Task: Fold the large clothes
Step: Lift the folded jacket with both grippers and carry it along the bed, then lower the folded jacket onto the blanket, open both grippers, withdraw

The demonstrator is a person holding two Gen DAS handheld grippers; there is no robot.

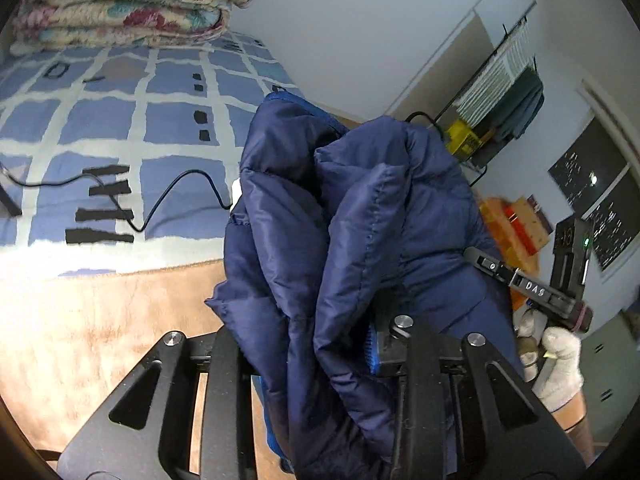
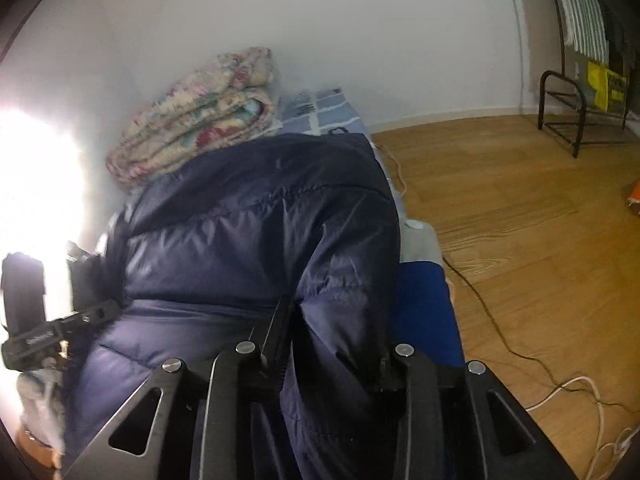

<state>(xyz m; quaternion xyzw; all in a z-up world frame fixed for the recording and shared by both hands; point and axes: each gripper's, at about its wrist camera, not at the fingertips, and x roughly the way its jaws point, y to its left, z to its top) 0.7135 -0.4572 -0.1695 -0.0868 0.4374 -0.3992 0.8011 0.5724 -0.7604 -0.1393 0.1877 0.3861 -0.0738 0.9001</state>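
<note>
A navy puffer jacket [image 1: 352,216] is bunched up and lifted off the bed. My left gripper [image 1: 312,356] is shut on a thick fold of it; the fabric hides the fingertips. In the right wrist view the same jacket [image 2: 256,220] fills the middle, and my right gripper [image 2: 332,344] is shut on another fold of it. The right gripper also shows in the left wrist view [image 1: 528,284], held by a gloved hand [image 1: 560,364] behind the jacket. The left gripper shows in the right wrist view [image 2: 60,328] at the left edge.
The bed has a blue checked cover [image 1: 120,128] with a brown blanket [image 1: 100,320] at its near edge and a folded floral quilt [image 1: 128,4] at the far end. A black cable [image 1: 176,184] lies on it. Wood floor [image 2: 520,208] with cables, and a metal rack [image 2: 568,120], are to the right.
</note>
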